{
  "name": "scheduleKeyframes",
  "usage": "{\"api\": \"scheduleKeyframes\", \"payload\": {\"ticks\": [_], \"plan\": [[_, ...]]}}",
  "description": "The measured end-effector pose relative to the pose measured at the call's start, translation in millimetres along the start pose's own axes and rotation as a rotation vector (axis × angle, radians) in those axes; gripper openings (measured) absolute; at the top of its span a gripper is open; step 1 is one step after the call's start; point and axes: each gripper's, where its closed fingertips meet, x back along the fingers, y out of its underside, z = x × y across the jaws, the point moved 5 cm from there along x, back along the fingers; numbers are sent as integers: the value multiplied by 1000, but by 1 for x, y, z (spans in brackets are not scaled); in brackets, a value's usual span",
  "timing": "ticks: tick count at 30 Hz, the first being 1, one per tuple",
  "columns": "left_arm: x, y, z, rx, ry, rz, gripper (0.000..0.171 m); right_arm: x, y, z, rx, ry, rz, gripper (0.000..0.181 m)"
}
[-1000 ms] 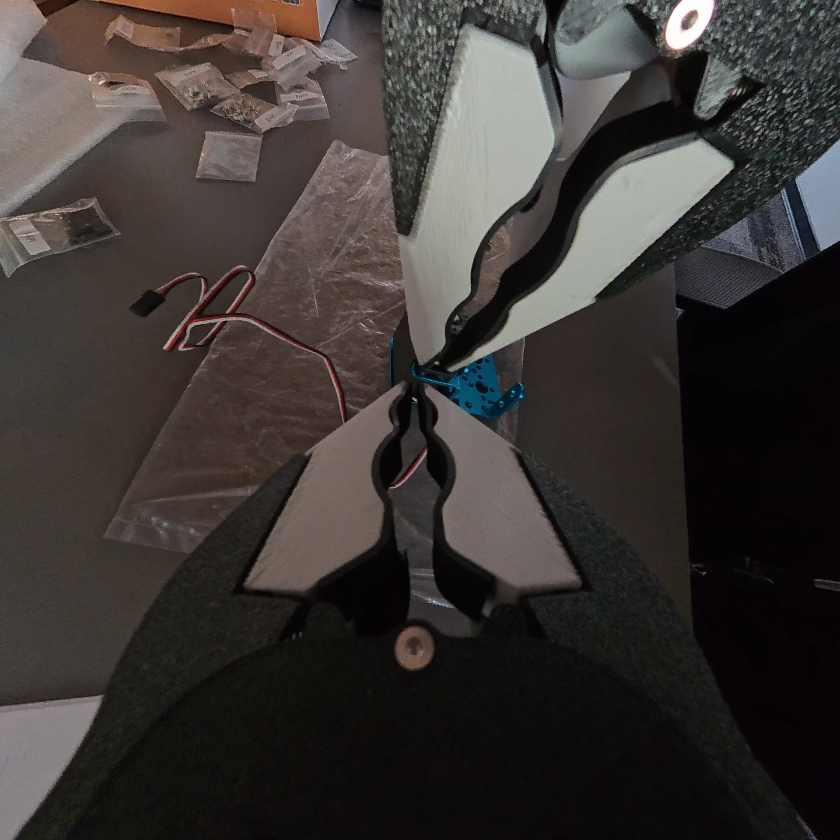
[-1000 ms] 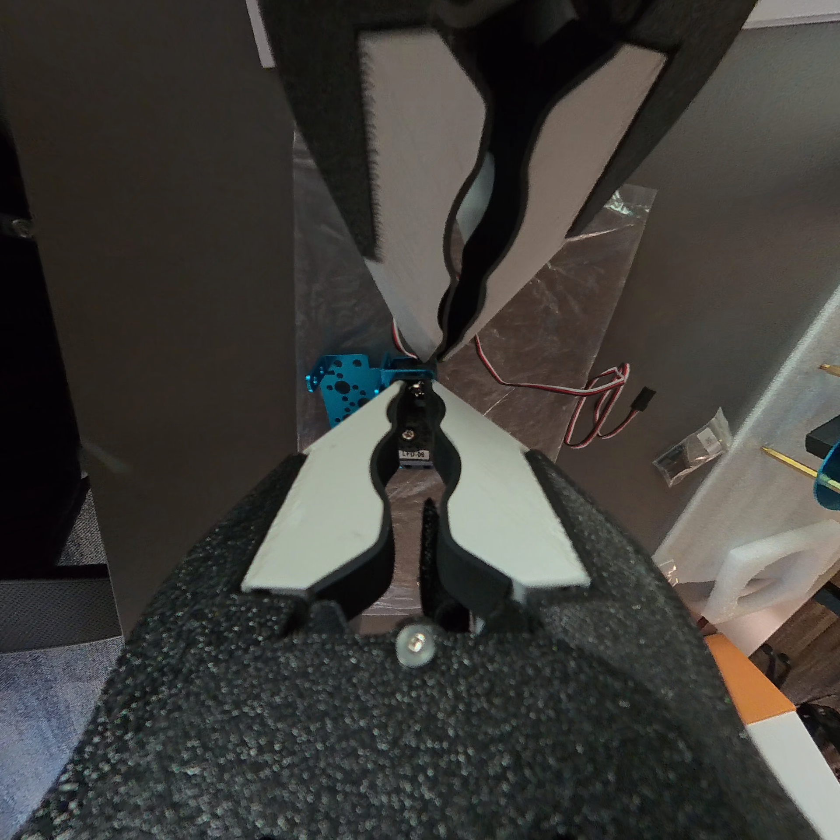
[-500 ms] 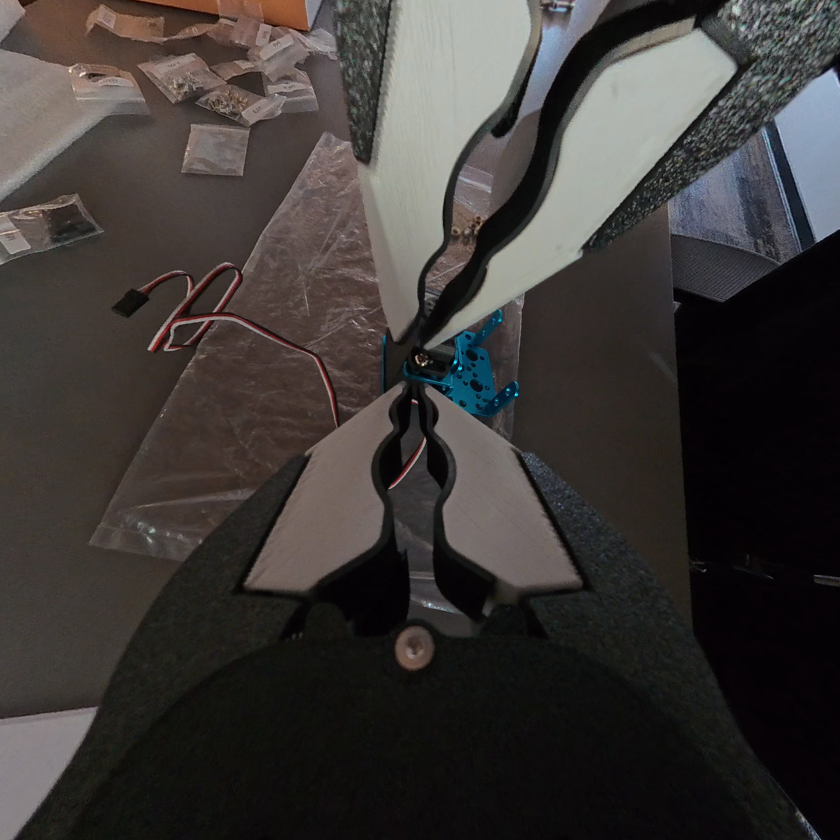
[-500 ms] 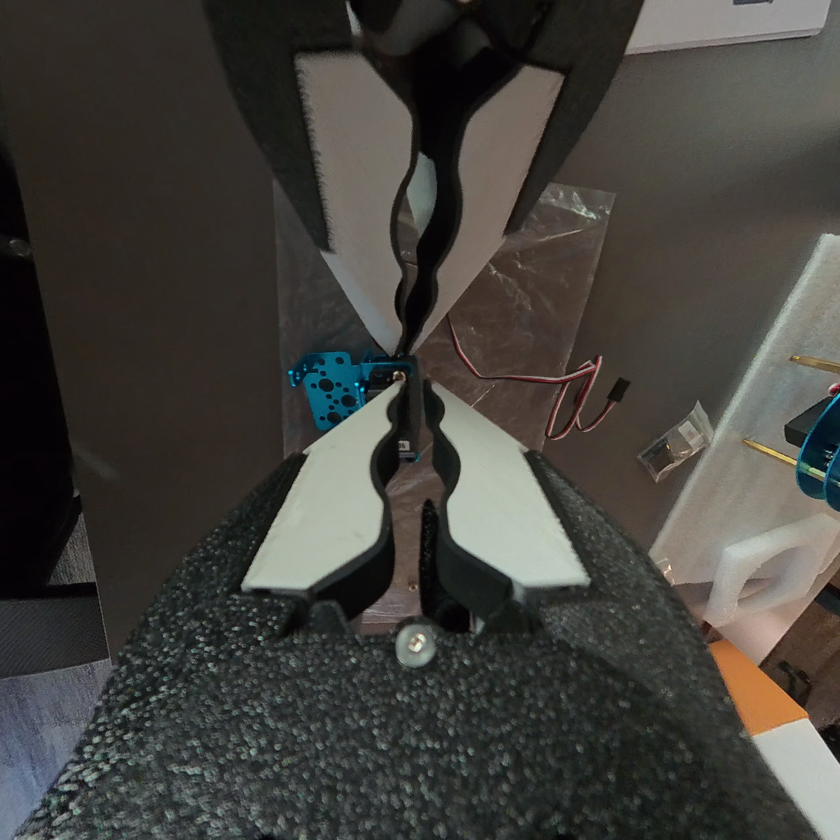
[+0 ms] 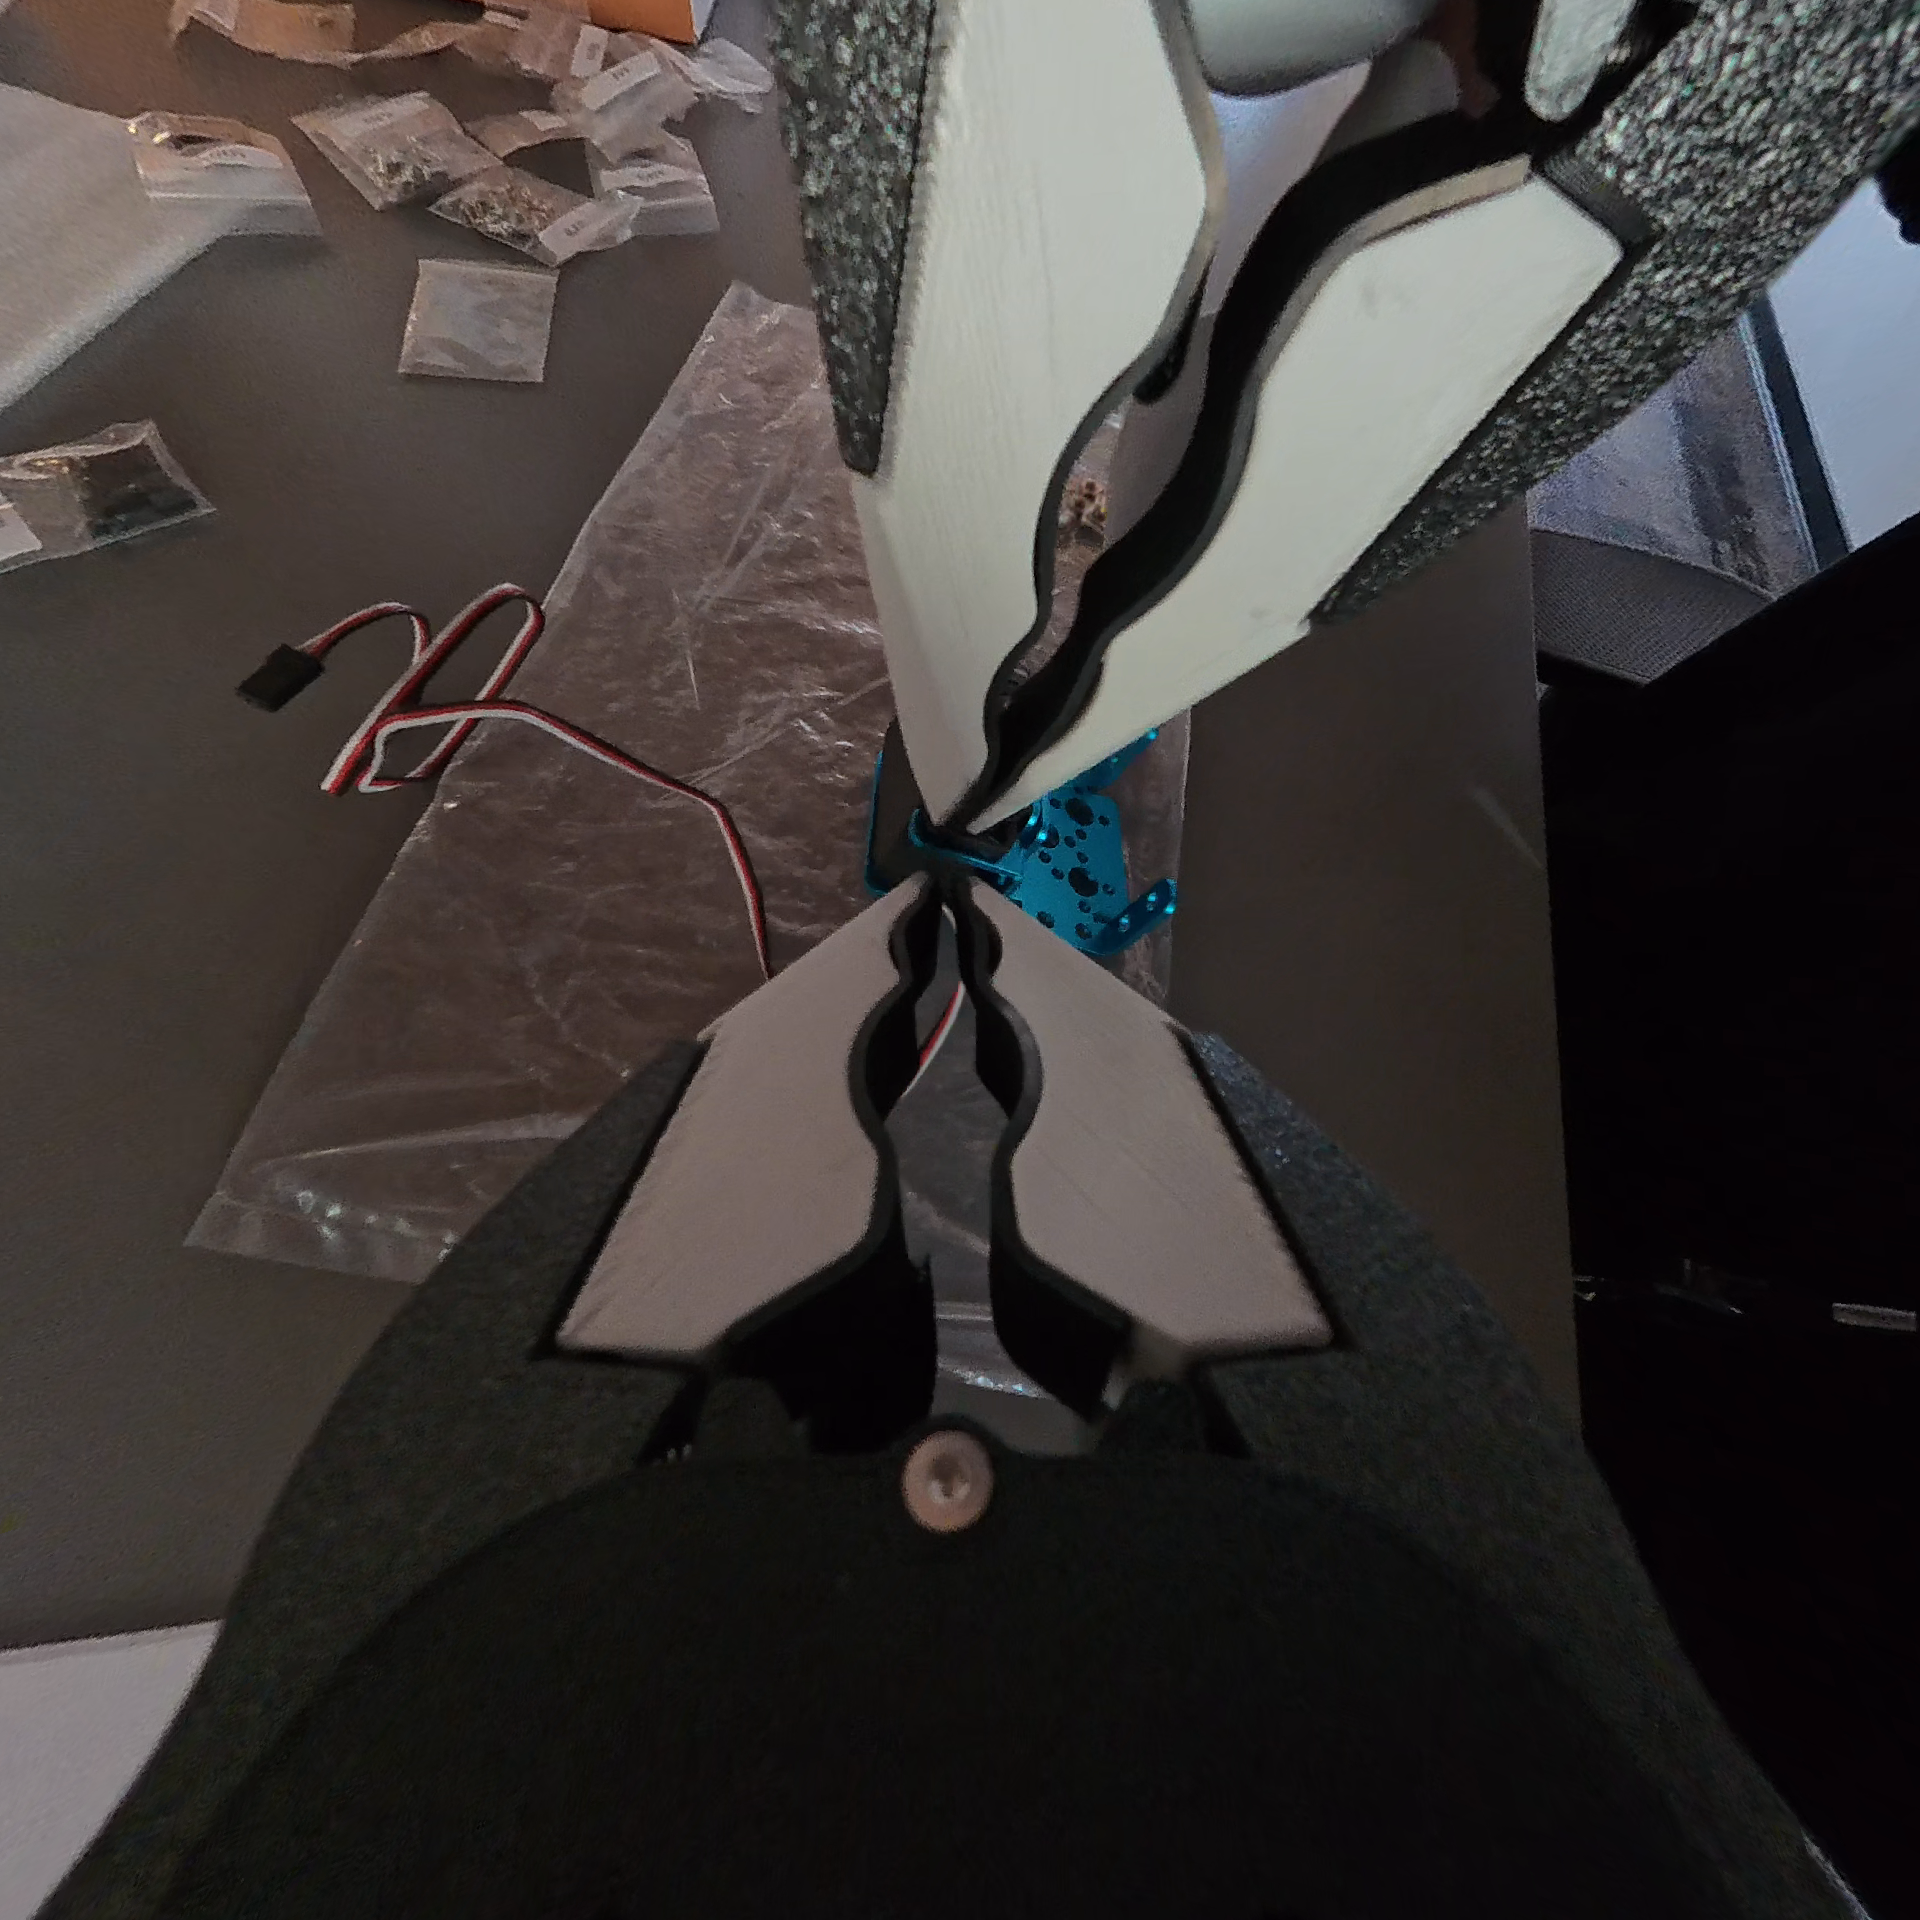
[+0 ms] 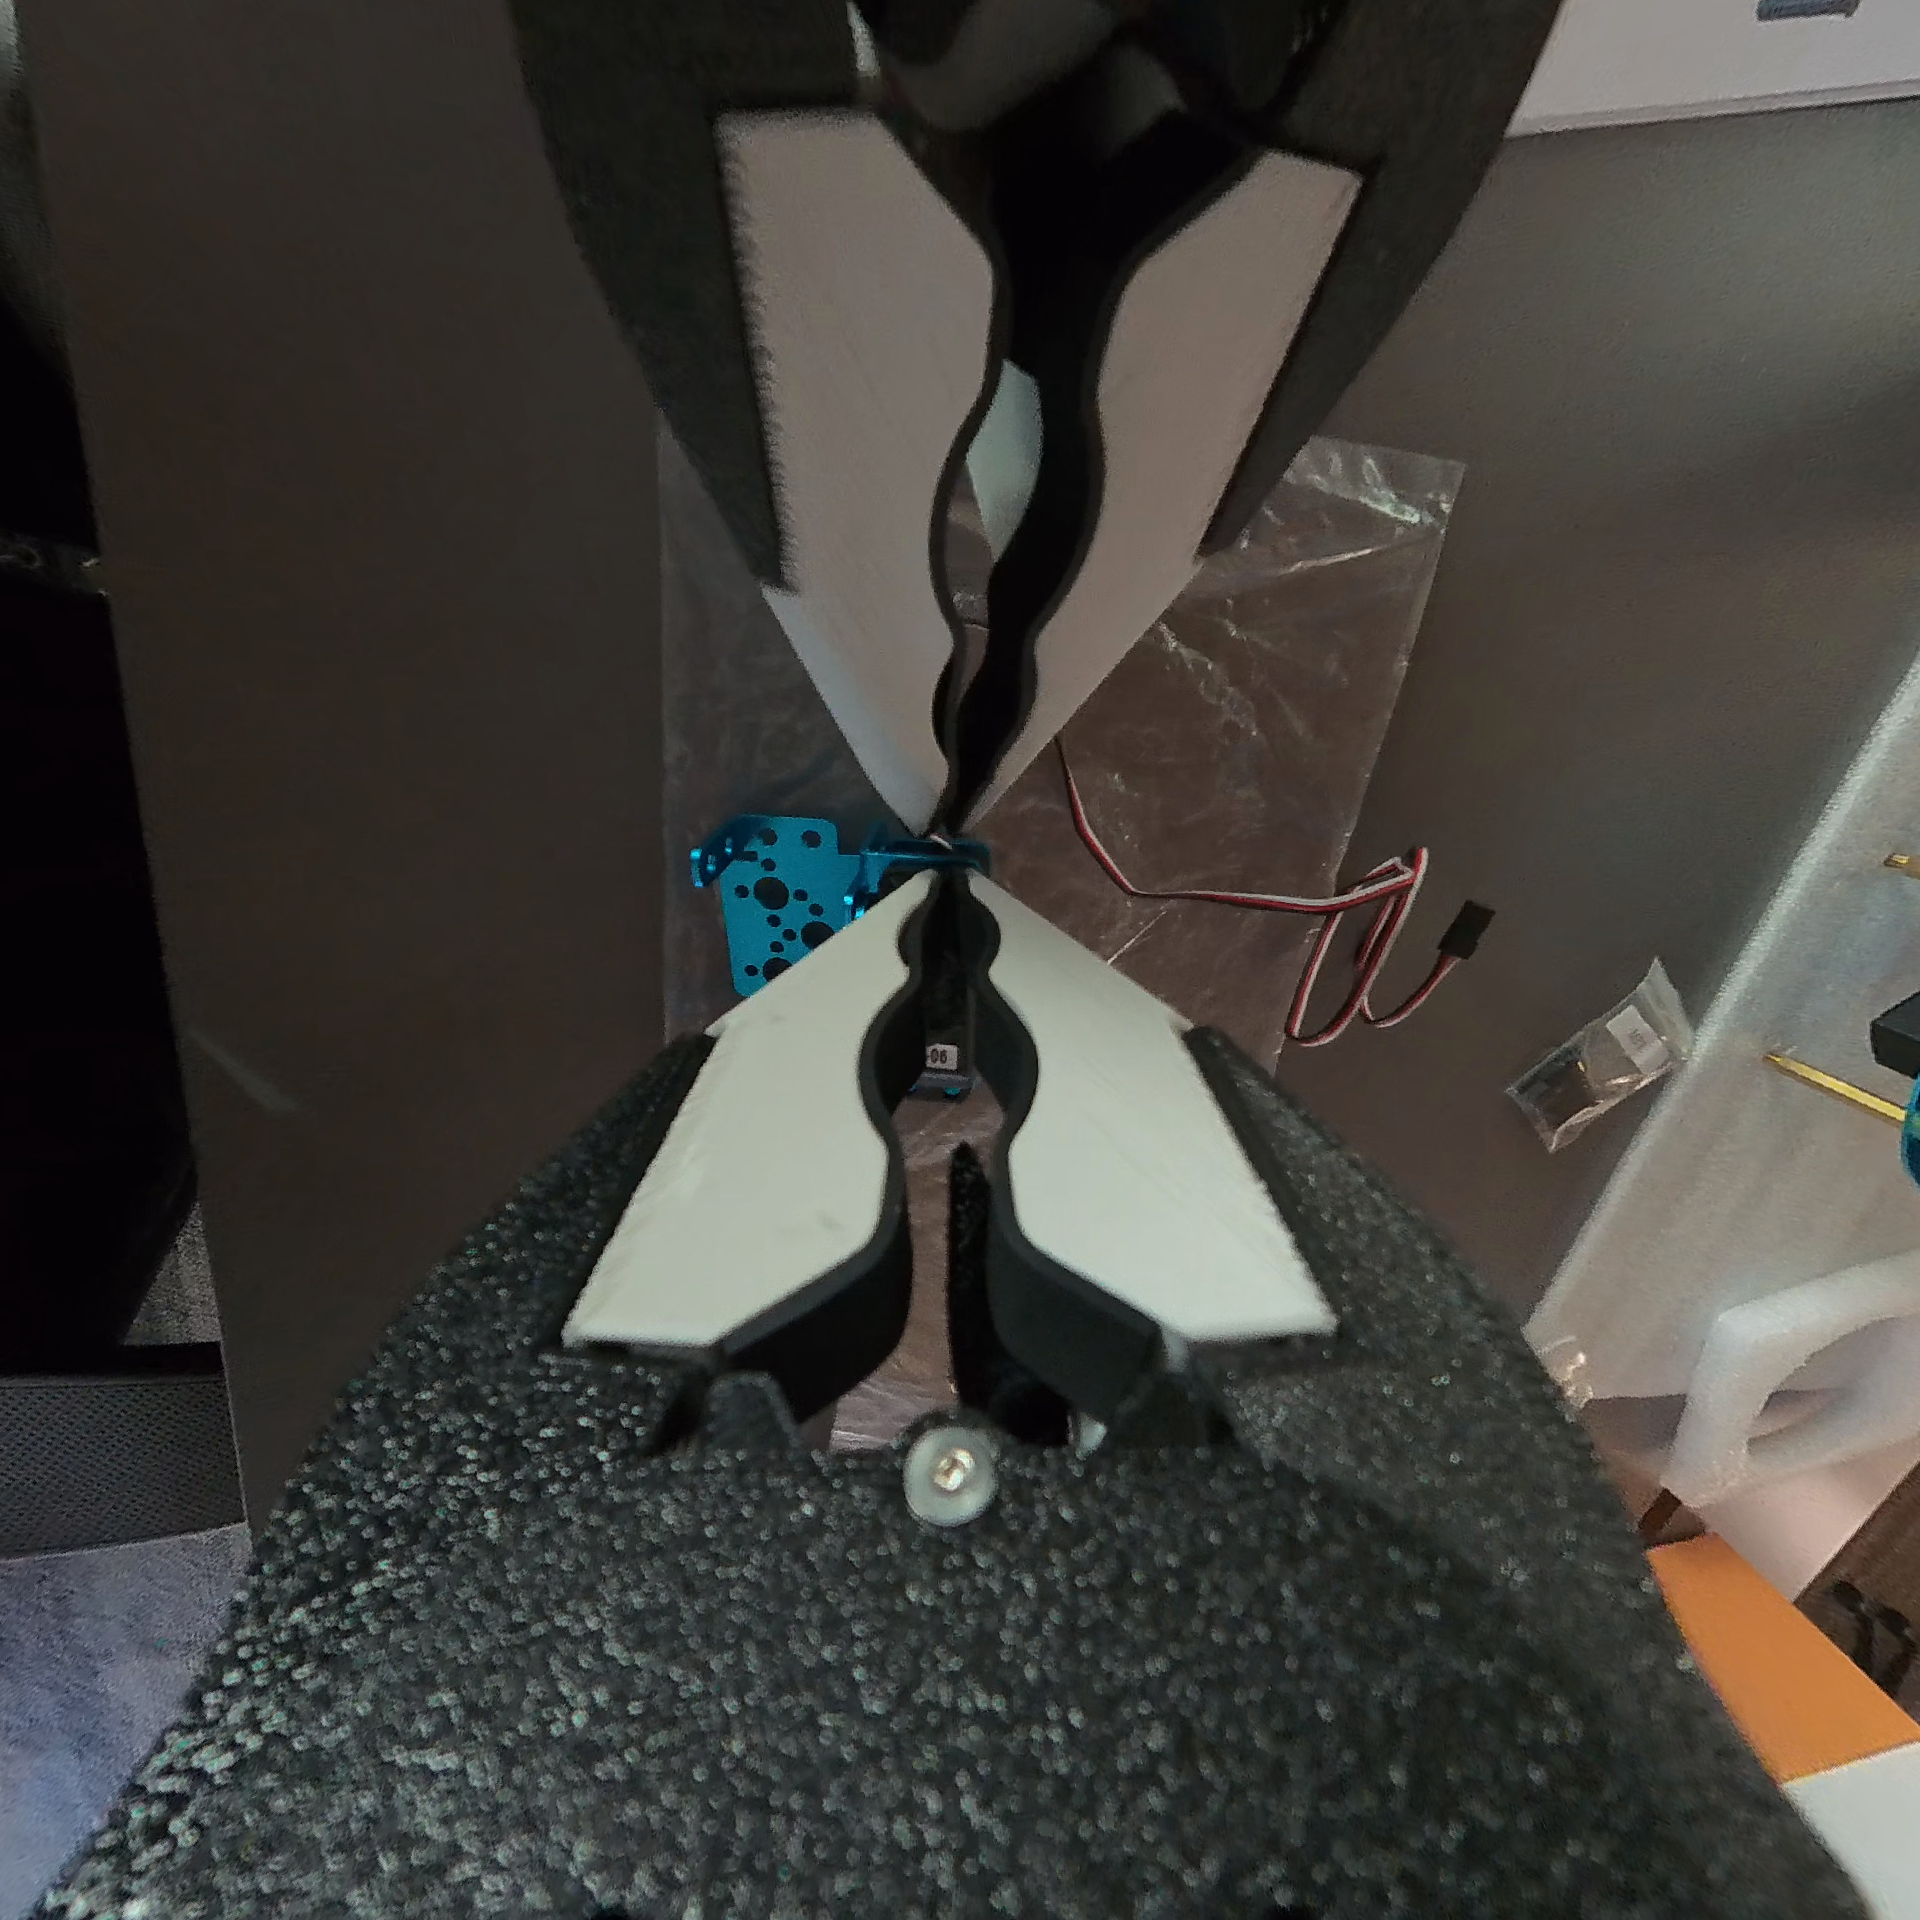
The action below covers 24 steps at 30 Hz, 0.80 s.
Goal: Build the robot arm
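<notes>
A blue perforated metal bracket (image 5: 1081,883) with a black servo in it is held above a clear plastic bag (image 5: 582,883) on the dark table (image 5: 208,935). My left gripper (image 5: 940,883) is shut on its near edge, and the servo's red-white-black cable (image 5: 468,717) runs between the fingers. My right gripper (image 5: 956,821) comes from above, tip to tip with the left. In the right wrist view my right gripper (image 6: 940,883) is shut on the servo (image 6: 940,1055), the bracket (image 6: 774,904) sticks out to the left, and the left gripper (image 6: 951,821) pinches from the far side.
Several small bags of screws (image 5: 488,197) and white foam (image 5: 62,260) lie at the table's far left. The table edge (image 5: 1538,831) is close on the right. In the right wrist view, white foam (image 6: 1787,1039), a small bag (image 6: 1600,1060) and an orange box (image 6: 1766,1662) are on the right. Both grippers' tips are close together, under 4 cm apart.
The servo has turned more edge-on between my right fingers. My right gripper's tips drew back a little from the bracket, then came down again to meet the left tips.
</notes>
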Motion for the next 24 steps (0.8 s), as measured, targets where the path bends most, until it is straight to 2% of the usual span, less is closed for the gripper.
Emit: {"api": "scheduleKeyframes", "payload": {"ticks": [7, 14, 19, 24], "plan": [[-2, -1, 6, -1, 27, 1, 6, -2, 1, 0, -45, -39, 45, 0], [-4, 1, 6, 9, 30, -10, 8, 2, 6, 4, -51, 15, 87, 2], [-3, 0, 6, 30, 36, -8, 9, 23, 20, 8, -124, 34, 229, 8], [0, -2, 2, 86, 49, 14, 10, 26, 54, 2, -264, -57, 424, 19]]}}
